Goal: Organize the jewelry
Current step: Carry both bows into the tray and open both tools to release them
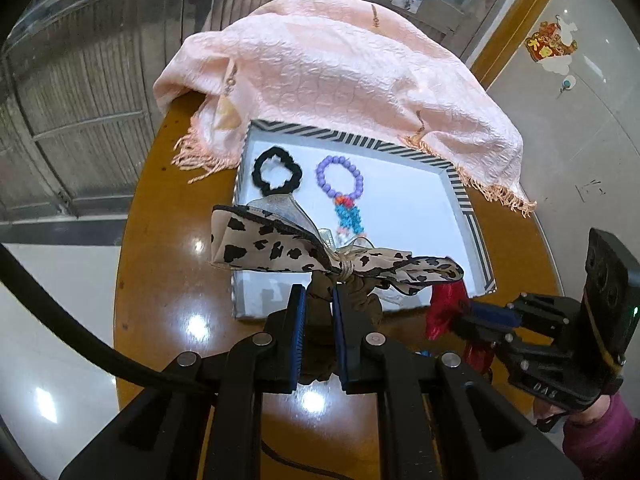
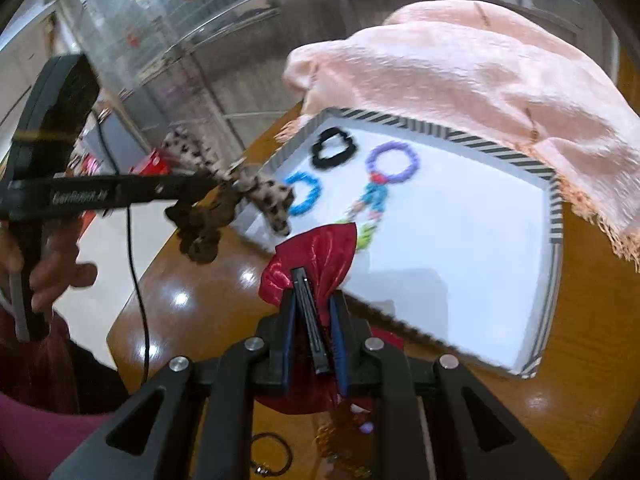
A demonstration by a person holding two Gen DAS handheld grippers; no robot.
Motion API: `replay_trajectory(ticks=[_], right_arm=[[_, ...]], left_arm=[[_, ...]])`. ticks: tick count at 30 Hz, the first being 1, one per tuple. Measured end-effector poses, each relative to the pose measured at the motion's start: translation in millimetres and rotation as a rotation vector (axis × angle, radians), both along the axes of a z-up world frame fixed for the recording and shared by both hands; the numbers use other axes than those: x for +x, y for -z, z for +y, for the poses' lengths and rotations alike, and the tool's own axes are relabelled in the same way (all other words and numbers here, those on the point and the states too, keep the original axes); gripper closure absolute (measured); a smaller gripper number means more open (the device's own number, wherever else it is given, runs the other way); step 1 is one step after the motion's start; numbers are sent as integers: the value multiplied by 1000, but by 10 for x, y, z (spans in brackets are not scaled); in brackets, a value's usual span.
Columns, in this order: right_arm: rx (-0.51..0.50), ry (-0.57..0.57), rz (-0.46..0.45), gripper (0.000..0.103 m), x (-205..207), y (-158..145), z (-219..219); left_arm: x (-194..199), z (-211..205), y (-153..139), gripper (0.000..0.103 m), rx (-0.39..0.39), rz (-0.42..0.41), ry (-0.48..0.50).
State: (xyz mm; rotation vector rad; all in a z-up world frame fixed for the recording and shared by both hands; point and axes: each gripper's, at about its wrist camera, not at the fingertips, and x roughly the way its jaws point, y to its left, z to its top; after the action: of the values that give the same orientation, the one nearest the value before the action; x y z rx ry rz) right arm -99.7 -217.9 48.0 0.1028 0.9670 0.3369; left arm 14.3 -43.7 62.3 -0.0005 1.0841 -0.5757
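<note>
Over tray (image 1: 460, 190): our left gripper (image 1: 319, 300) fingers clamp brown leopard-bow scrunchie (image 1: 280, 246); right gripper (image 2: 314, 294) fingers clamp shiny red scrunchie (image 2: 320, 248).

A glossy round wooden table (image 1: 160, 280) reflects ceiling lights. A peach fringed cloth (image 1: 320, 80) drapes its far side. Behind stand glass-paneled metal doors (image 1: 80, 100), pale shiny floor tiles (image 1: 52, 344), and a wall sticker (image 1: 550, 44).

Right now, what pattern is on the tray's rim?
Black-and-white diagonal stripes on the tray rim, clearest in the left wrist view.
</note>
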Motion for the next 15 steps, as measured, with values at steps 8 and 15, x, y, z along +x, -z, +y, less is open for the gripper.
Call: replay_trajectory(ticks=[8,15], right_arm=[[-10,91,-3,86,250,-83,-298],[-19,136,3,86,486,-48,-467]], left_arm=[[138,-159,-9,100,-2,-4,14],[308,-224,108,100,-10,34,-4]])
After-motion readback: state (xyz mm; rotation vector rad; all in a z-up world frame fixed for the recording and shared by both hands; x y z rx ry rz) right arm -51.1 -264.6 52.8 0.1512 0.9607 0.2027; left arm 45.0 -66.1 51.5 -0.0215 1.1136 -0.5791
